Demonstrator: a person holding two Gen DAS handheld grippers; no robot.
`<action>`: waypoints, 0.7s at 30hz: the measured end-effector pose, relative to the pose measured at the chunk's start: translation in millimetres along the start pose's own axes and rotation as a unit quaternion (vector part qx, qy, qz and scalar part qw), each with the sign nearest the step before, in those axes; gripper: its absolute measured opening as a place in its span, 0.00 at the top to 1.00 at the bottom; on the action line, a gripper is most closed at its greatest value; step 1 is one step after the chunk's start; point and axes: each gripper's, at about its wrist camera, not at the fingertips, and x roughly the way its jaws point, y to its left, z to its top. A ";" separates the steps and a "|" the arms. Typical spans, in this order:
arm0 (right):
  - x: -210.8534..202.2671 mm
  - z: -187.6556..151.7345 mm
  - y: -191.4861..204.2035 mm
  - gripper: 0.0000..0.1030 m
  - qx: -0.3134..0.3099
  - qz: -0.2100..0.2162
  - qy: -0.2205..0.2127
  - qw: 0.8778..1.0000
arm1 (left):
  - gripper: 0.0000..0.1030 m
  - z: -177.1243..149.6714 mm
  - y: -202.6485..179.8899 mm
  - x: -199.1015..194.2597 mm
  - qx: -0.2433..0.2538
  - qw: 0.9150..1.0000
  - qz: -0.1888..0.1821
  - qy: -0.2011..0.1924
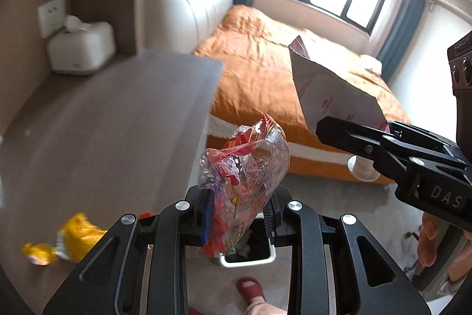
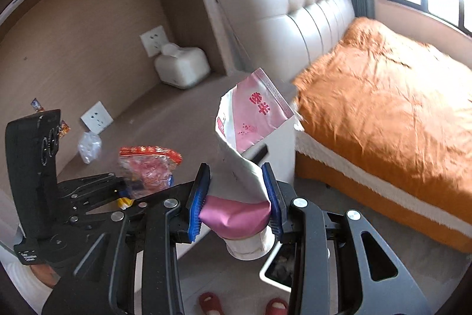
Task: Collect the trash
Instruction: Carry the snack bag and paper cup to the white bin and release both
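My left gripper (image 1: pixel 237 214) is shut on a crumpled clear wrapper with red print (image 1: pixel 246 173), held up above a white trash bin (image 1: pixel 250 253) on the floor. My right gripper (image 2: pixel 236 197) is shut on a pink and white pouch (image 2: pixel 250 120) that stands up between the blue pads; the pouch also shows at the right of the left wrist view (image 1: pixel 330 90). The bin's rim (image 2: pixel 274 270) sits just below the right gripper. The left gripper with its wrapper (image 2: pixel 147 164) shows at the left of the right wrist view.
A yellow wrapper (image 1: pixel 73 238) and a clear plastic scrap (image 2: pixel 88 146) lie on the brown desk (image 1: pixel 103 123). A white tissue box (image 1: pixel 82 49) stands at its back. An orange bed (image 2: pixel 383 114) is to the right. A paper cup (image 2: pixel 250 244) is by the bin. Red slippers (image 2: pixel 209 303) are below.
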 end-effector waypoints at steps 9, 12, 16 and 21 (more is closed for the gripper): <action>41.2 -43.5 -60.0 0.64 0.050 0.000 0.068 0.996 | 0.74 -36.7 -22.7 89.2 0.009 0.997 -0.033 0.072; 68.0 -68.1 -80.1 0.64 0.070 0.003 0.103 0.992 | 0.74 -59.0 -21.9 128.5 0.007 0.994 -0.037 0.105; 110.1 -105.7 -103.5 0.64 0.098 0.015 0.150 0.984 | 0.74 -96.7 -20.6 182.3 0.003 0.988 -0.044 0.145; 176.6 -164.3 -134.6 0.64 0.139 0.034 0.211 0.967 | 0.74 -146.5 -13.5 258.2 -0.004 0.980 -0.048 0.191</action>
